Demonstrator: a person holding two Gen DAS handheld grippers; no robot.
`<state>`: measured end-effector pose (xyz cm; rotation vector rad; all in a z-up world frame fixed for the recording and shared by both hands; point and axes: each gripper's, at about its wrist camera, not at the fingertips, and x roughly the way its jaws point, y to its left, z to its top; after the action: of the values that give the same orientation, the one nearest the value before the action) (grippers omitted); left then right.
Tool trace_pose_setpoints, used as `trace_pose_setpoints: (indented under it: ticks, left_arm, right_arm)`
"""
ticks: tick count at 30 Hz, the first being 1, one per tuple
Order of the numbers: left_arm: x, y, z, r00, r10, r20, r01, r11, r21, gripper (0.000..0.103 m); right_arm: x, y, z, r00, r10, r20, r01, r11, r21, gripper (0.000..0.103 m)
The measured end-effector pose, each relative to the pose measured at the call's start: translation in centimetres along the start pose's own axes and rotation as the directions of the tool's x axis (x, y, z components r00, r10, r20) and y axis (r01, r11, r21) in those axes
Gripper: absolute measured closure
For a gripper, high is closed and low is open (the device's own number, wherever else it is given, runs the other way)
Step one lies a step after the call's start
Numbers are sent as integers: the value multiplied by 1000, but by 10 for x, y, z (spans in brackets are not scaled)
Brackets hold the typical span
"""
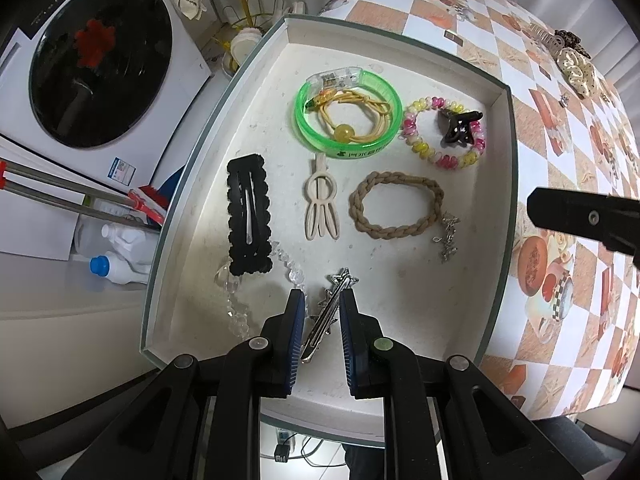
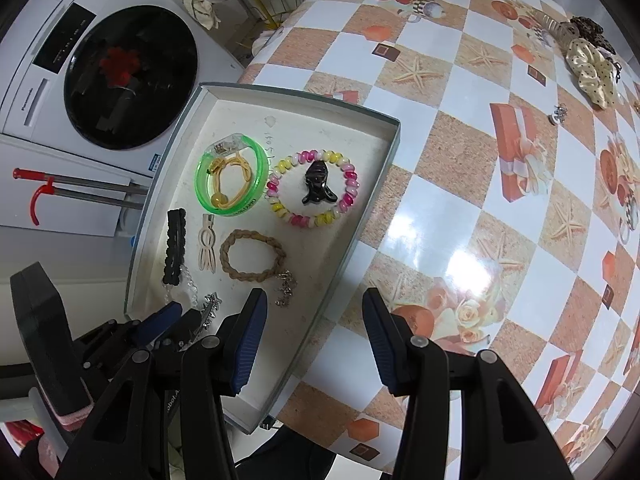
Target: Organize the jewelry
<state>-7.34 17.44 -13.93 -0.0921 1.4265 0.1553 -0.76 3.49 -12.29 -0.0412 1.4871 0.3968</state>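
1. Left claw [image 1: 322, 300] is low over the near end of the tray [image 1: 505, 92], jaws narrowed around a silver spiked hair clip [image 1: 330, 308]. Pads sit just beside the clip on both sides; can't tell if they actually touch it. The clip's far end lies on the tray floor.
2. Right claw [image 2: 314, 312] is wide open and holding nothing. It hovers over the tray's right wall, one finger over the tray, the other over the desk [image 2: 440, 160].
3. The tray sits at the desk's left edge, next to a washing machine [image 2: 120, 76].
4. Tray contents, far end: green bangle [image 1: 348, 120] with a yellow cord and bead inside it; to its right a pink-yellow bead bracelet [image 1: 444, 132] with a dark claw clip [image 1: 460, 126] lying on it.
5. Middle row: black scalloped snap clip [image 1: 249, 216] on the left, cream rabbit-shaped clip [image 1: 322, 204] in the centre, tan braided band [image 1: 396, 206] on the right.
6. A small silver chain [image 1: 448, 236] touches the braided band's near-right side.
7. A clear bead strand [image 1: 240, 300] runs under the near end of the black snap clip, just left of the left claw.
8. Not in the tray, at the desk's far right: cream polka-dot scrunchie [image 2: 592, 68], brown pieces [image 2: 588, 28] behind it, and a small silver item [image 2: 558, 114] nearby.
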Motion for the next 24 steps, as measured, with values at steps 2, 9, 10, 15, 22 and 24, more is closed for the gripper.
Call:
trace_pose_setpoints:
  ticks: [2, 9, 10, 15, 22, 24]
  left_arm:
    - [-3, -1, 1, 1000, -2, 3, 2, 1000, 2, 80]
    - [-23, 0, 5, 998, 25, 55, -25, 1000, -10, 0]
    - [-25, 1, 5, 998, 24, 56, -23, 1000, -12, 0]
    - [-35, 2, 7, 998, 28, 60, -27, 1000, -16, 0]
    - [-51, 8, 7, 997, 40, 63, -39, 999, -18, 0]
    - [-58, 10, 9, 997, 43, 67, -41, 999, -21, 0]
  right_arm:
    - [-1, -1, -1, 1000, -1, -2, 1, 1000, 0, 50]
    - [-6, -2, -3, 1000, 0, -2, 0, 1000, 2, 50]
    - [-6, -2, -3, 1000, -1, -1, 1, 1000, 2, 50]
    - [-14, 2, -2, 1000, -15, 7, 15, 1000, -15, 42]
    - [-34, 15, 2, 998, -52, 45, 55, 996, -67, 23]
    - [-41, 19, 3, 995, -76, 59, 81, 993, -83, 23]
